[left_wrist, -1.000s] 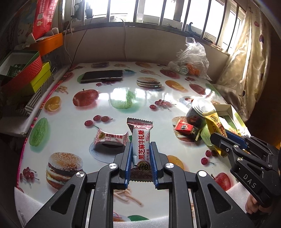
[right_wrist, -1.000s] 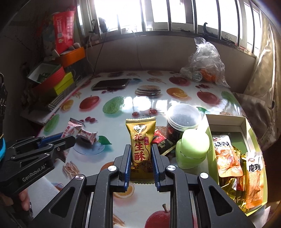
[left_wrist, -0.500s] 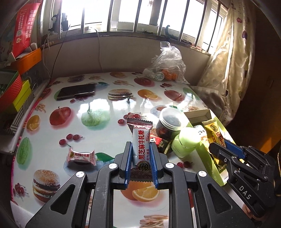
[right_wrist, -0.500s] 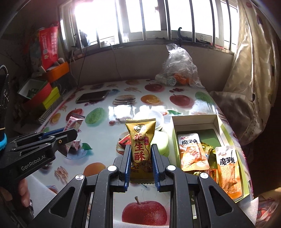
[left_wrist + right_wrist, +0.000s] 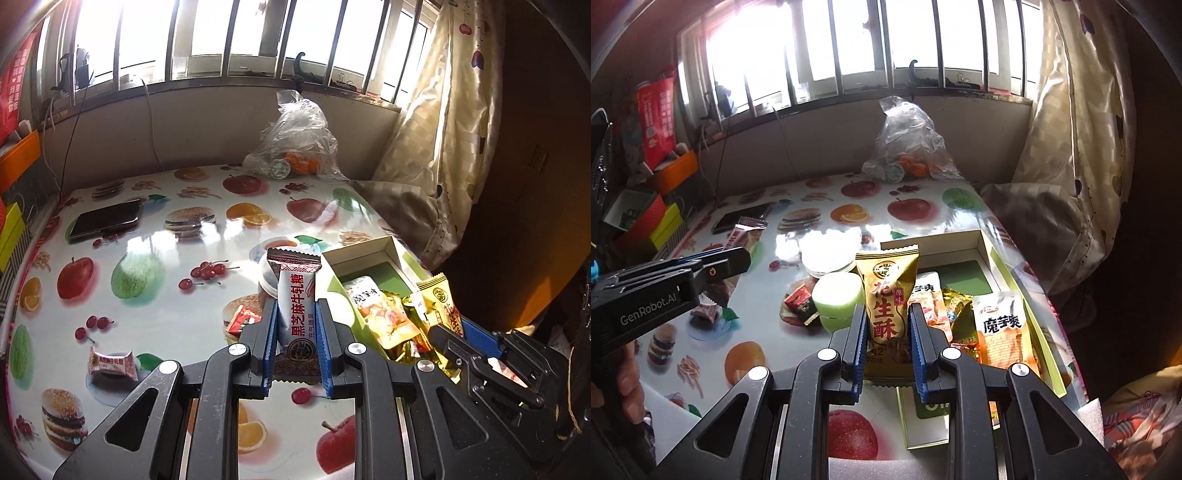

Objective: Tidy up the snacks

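My left gripper (image 5: pixel 295 325) is shut on a white sesame candy bar (image 5: pixel 296 299) with red lettering, held upright above the table. My right gripper (image 5: pixel 888 321) is shut on a gold peanut crisp packet (image 5: pixel 887 291), also upright. The open green box (image 5: pixel 1030 310) lies just right of both, holding several orange and gold snack packets (image 5: pixel 1001 328). In the left wrist view the box (image 5: pixel 391 247) sits at right, with the right gripper (image 5: pixel 448 334) over it. The left gripper (image 5: pixel 738 258) shows at the left of the right wrist view. One small wrapped candy (image 5: pixel 110 363) lies on the table at lower left.
A fruit-print table (image 5: pixel 147 229) carries a phone (image 5: pixel 105 221), a clear bag of oranges (image 5: pixel 295 144), a lidded jar (image 5: pixel 827 258), a pale green container (image 5: pixel 836 297) and a small red packet (image 5: pixel 799 299). Coloured boxes (image 5: pixel 646 221) stack at left; a curtain (image 5: pixel 1071 166) hangs at right.
Both grippers have swung to the right with their snacks and risen a little; the green box has come from the right edge toward the centre of both views. The grips are unchanged.
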The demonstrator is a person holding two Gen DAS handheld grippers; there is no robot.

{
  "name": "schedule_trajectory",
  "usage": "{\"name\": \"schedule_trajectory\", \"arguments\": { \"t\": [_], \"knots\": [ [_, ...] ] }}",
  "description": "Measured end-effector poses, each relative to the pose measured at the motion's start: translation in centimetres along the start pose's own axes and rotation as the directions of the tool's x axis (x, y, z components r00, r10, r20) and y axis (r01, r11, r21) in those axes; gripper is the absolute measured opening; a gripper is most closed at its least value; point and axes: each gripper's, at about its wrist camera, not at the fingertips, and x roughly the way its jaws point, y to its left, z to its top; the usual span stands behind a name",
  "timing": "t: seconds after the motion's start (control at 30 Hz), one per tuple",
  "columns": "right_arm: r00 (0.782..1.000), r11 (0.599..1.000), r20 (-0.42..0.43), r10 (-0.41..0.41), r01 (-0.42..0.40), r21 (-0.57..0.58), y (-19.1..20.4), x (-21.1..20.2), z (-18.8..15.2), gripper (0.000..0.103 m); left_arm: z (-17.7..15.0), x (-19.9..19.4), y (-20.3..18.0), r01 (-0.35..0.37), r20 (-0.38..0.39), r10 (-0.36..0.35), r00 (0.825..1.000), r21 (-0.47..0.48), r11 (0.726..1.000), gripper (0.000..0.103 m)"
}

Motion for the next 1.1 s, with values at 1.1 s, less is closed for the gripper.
{"name": "schedule_trajectory", "arguments": {
  "t": [1.1],
  "knots": [
    [0.982,0.988,-0.155,-0.111,0.125,0.090,-7.7,4.1,-4.2,0.021,-0.2,9.1,-9.6,0.124,-0.180,-0.104,0.978,0.100,0.987,0.021]
  ]
}}
